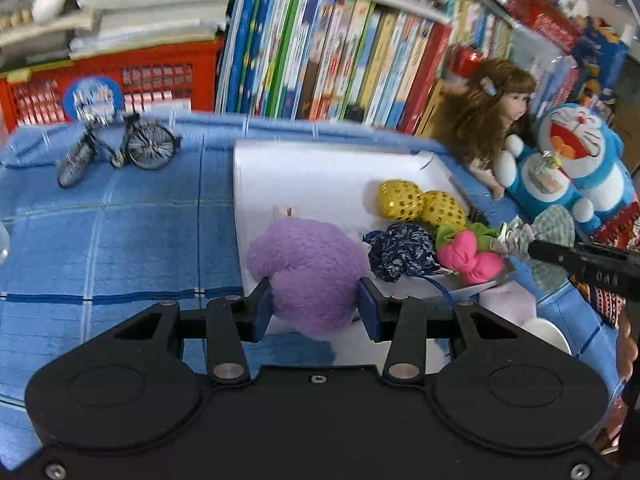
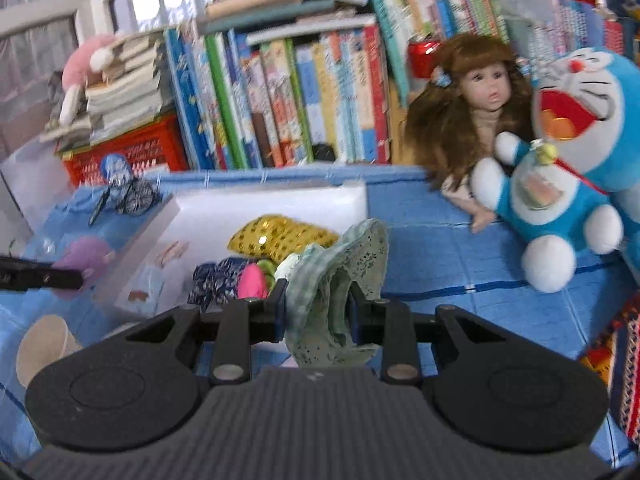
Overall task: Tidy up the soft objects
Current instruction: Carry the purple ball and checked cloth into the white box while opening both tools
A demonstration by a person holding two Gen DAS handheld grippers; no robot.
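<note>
My left gripper is shut on a fuzzy purple plush at the near edge of the white tray. My right gripper is shut on a pale green checked fabric bow and holds it just right of the tray; the bow also shows in the left wrist view. In the tray lie a gold sequinned bow, a navy patterned scrunchie and a pink and green bow.
A blue checked cloth covers the surface. A model bicycle stands at the back left. A doll and Doraemon plushes lean at the right. Books and a red crate line the back. A paper cup lies near left.
</note>
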